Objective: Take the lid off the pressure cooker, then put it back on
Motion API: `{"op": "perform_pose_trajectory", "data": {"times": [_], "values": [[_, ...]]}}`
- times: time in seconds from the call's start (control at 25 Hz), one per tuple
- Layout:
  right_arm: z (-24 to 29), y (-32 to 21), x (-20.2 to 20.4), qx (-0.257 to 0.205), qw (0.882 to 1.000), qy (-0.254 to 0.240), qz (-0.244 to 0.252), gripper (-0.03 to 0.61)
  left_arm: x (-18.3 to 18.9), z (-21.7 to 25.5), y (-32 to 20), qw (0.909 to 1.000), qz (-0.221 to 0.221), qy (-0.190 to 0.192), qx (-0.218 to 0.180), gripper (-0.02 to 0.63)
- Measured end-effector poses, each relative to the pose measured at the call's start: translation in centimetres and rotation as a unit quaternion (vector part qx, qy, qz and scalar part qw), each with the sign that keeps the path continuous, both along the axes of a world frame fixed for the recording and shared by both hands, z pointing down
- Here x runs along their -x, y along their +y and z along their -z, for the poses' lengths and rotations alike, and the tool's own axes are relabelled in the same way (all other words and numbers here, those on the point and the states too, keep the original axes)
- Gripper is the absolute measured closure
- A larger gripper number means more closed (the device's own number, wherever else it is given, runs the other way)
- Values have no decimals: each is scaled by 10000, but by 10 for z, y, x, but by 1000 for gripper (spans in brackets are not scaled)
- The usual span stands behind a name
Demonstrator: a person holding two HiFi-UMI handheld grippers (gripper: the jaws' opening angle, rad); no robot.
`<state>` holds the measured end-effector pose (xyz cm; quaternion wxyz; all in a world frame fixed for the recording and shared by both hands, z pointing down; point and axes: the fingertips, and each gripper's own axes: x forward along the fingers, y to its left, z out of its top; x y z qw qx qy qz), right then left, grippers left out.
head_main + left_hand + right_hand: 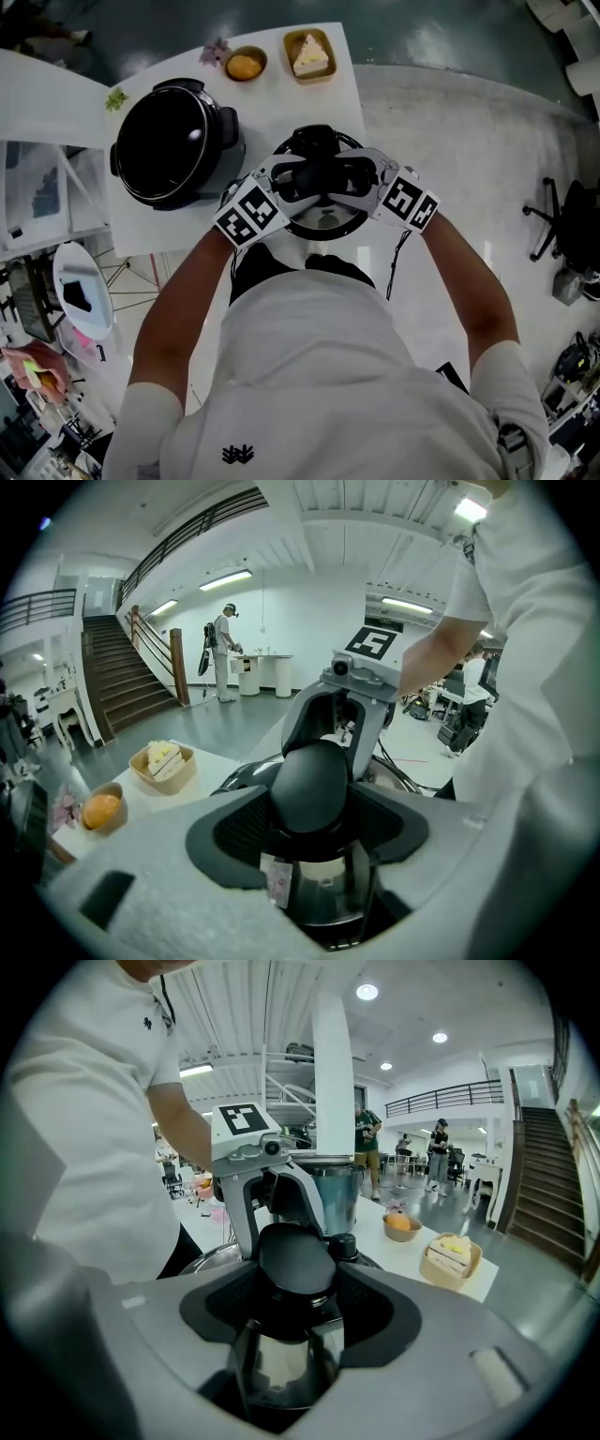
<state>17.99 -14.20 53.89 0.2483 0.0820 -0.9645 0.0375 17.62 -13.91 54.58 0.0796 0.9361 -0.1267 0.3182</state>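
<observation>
The pressure cooker (173, 141) stands open on the white table (272, 103), its black pot uncovered. Its lid (323, 220), steel with a black handle (323, 178), is off the cooker, to its right, over the table's front right corner. Both grippers hold that handle from opposite sides. My left gripper (298, 183) is shut on the handle's left end, my right gripper (361, 180) on its right end. In the left gripper view the black knob (314, 780) sits between the dark pads, with the steel lid (319, 892) below. The right gripper view shows the same knob (295, 1260).
At the table's far edge stand a bowl with an orange (246, 65), a tray with a cake slice (310, 54) and a small flower (216, 50). A round mirror (82, 291) stands at the left, an office chair (562, 225) at the right. People stand far off.
</observation>
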Motion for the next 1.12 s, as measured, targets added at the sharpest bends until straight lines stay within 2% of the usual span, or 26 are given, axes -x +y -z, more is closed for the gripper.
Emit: {"op": "perform_pose_trajectory", "data": {"times": [0.36,0.72,1.12], "values": [[-31,-14,-2,-34,9997,224,-55,308,-1,-33,-13,9996,23,-292,9,350],[-48,-23,-4,-180,9989,412,-129,308,-3,-49,-22,9977,-87,-587,-316,354],[-61,-22,-5,-403,9971,630,-114,307,-3,-62,-19,9950,-239,-832,-508,356]]}}
